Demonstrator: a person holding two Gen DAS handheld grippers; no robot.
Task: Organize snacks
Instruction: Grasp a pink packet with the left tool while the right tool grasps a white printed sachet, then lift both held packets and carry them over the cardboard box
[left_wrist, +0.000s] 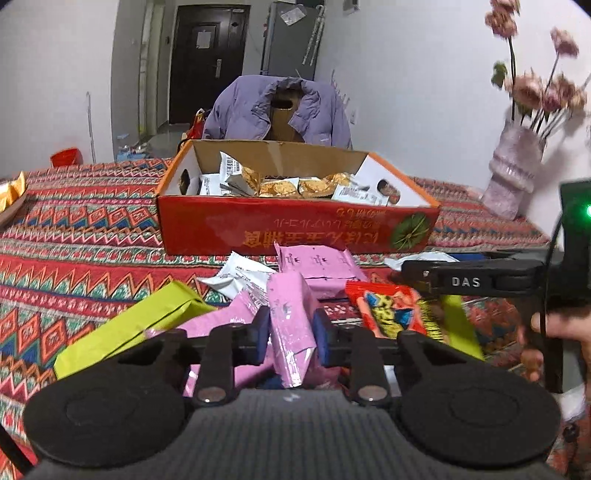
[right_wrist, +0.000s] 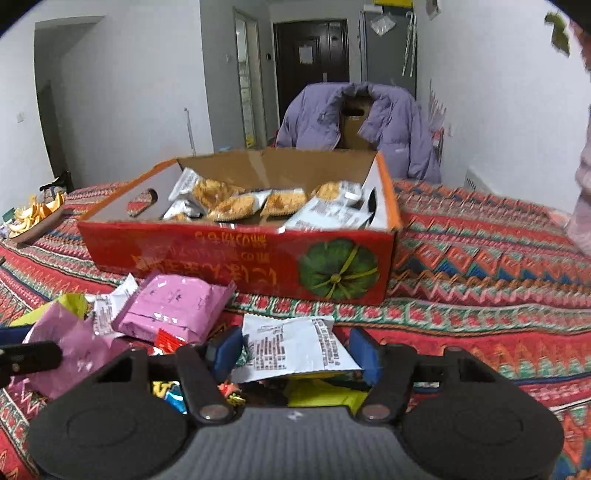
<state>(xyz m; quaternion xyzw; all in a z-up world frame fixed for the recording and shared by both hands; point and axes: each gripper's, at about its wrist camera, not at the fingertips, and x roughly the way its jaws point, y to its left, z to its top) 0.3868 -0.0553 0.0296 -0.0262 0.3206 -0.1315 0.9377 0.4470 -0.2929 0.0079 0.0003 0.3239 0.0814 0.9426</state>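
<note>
Left gripper (left_wrist: 291, 333): clamped on a pink packet (left_wrist: 291, 325), which stands on edge between the blue pads (left_wrist: 261, 332). Right gripper (right_wrist: 293, 352): jaws set on either side of a white packet (right_wrist: 295, 349); both pads seem to touch its edges, though a firm grip cannot be confirmed from this angle.

Box (right_wrist: 236, 258): red cardboard, open-topped, on the tablecloth (right_wrist: 480, 266) just beyond the loose pile; holds gold and white snack packets (right_wrist: 258, 205).

Loose pile, near side of box: second pink packet (right_wrist: 173, 308), lying flat; green packet (left_wrist: 129, 325), tilted, left of the left gripper; red packet (left_wrist: 391, 310), right of it; crumpled white packet (left_wrist: 243, 277), behind the pink ones.

Hand (left_wrist: 554, 332): at right edge of left view, holding the right gripper's handle.

Vase (left_wrist: 513, 173): pale, with pink flowers, on the table right of the box.

Jacket (right_wrist: 369, 122): purple, draped over a chair behind the box
</note>
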